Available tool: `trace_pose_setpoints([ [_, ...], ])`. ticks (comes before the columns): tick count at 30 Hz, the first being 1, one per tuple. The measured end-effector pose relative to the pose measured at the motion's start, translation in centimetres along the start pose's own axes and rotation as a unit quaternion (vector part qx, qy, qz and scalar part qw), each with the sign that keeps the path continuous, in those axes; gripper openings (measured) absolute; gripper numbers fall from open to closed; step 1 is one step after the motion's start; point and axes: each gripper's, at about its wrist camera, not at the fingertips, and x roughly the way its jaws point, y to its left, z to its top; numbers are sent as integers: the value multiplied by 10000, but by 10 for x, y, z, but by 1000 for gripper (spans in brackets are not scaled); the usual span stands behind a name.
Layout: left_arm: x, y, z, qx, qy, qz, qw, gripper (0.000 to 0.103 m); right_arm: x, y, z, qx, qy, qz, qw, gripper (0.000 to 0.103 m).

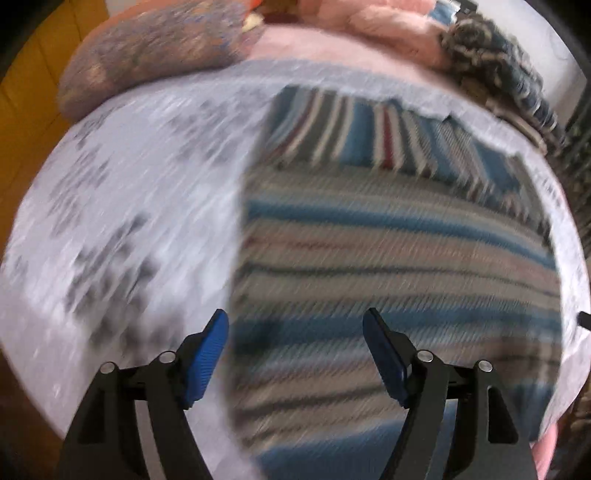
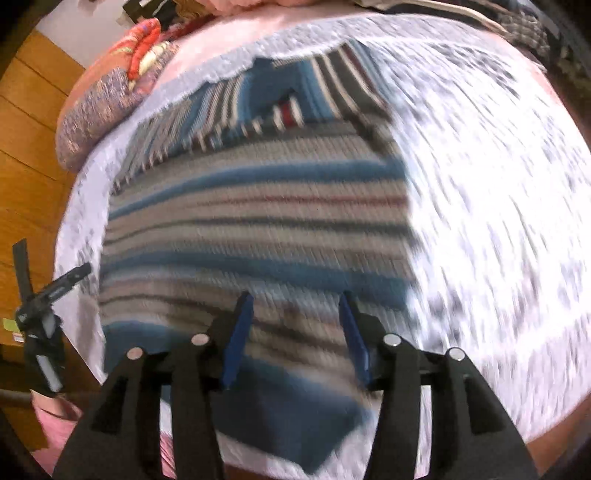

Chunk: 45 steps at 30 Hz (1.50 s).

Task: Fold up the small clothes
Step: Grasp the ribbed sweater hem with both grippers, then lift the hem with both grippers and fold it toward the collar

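Observation:
A small striped garment (image 1: 388, 258) in blue, beige, grey and red lies flat on a pale patterned cloth (image 1: 122, 192); both views are motion-blurred. Its far part (image 1: 369, 129) is folded over, with the stripes running lengthwise. My left gripper (image 1: 295, 328) hovers open over the garment's near left edge, nothing between its blue pads (image 1: 207, 358). In the right wrist view the same garment (image 2: 258, 221) fills the middle, and my right gripper (image 2: 297, 314) stands open above its near part. The other gripper (image 2: 48, 306) shows at the left edge.
A speckled cushion (image 1: 147, 51) and pink bedding (image 1: 388, 26) lie beyond the cloth (image 2: 498, 221). A dark patterned fabric pile (image 1: 498, 62) sits at the far right. A red-orange floral cushion (image 2: 144, 48) and a wooden floor (image 2: 29, 147) lie on the left.

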Motion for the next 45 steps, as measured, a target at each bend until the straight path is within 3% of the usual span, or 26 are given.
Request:
trace_pose_setpoints([
  [3, -6, 27, -36, -206, 318, 105, 9992, 76, -4, -8, -35, 107, 102, -159, 9998, 53],
  [7, -7, 45, -71, -489, 652, -300, 9962, 76, -3, -18, -72, 396, 203, -71, 9990, 55],
  [9, -9, 43, -83, -495, 699, -507, 9950, 76, 1, -25, -84, 583, 302, -86, 9978, 55],
  [17, 13, 21, -113, -359, 1240, -479, 9905, 76, 25, -26, -118, 677, 554, 56, 9961, 55],
  [20, 11, 12, -117, -293, 1194, -399, 9916, 76, 34, -26, -125, 635, 510, -99, 9966, 50],
  [21, 10, 10, -117, -324, 1206, -469, 9911, 75, 33, -24, -126, 591, 457, -107, 9972, 44],
  [23, 6, 6, -118, -442, 1217, -696, 9891, 66, 33, -22, -128, 535, 407, 27, 9977, 23],
  [24, 5, 5, -119, -470, 1218, -726, 9888, 55, 33, -22, -128, 556, 430, 177, 9974, 10],
  [25, 3, 3, -119, -498, 1233, -816, 9878, 48, 31, -22, -128, 610, 435, 369, 9965, 10],
  [27, 3, 0, -122, -677, 1288, -1011, 9842, 25, 27, -22, -127, 595, 362, 449, 9966, 9],
  [29, 5, 5, -124, -910, 1318, -1161, 9802, 16, 17, -23, -127, 632, 244, 666, 9955, 9],
  [30, 5, 7, -125, -1012, 1301, -1222, 9787, 11, 13, -24, -127, 660, 197, 777, 9946, 9],
  [36, -18, 20, -120, -1357, 805, -1737, 9721, 10, -13, -35, -119, 966, -19, 1545, 9832, 8],
  [41, -44, 27, -90, -1300, 260, -1940, 9720, 10, -32, -41, -97, 1118, -222, 2023, 9727, 8],
  [45, -47, 24, -61, -1288, 48, -2052, 9702, 10, -44, -38, -72, 1096, -373, 2144, 9699, 8],
])
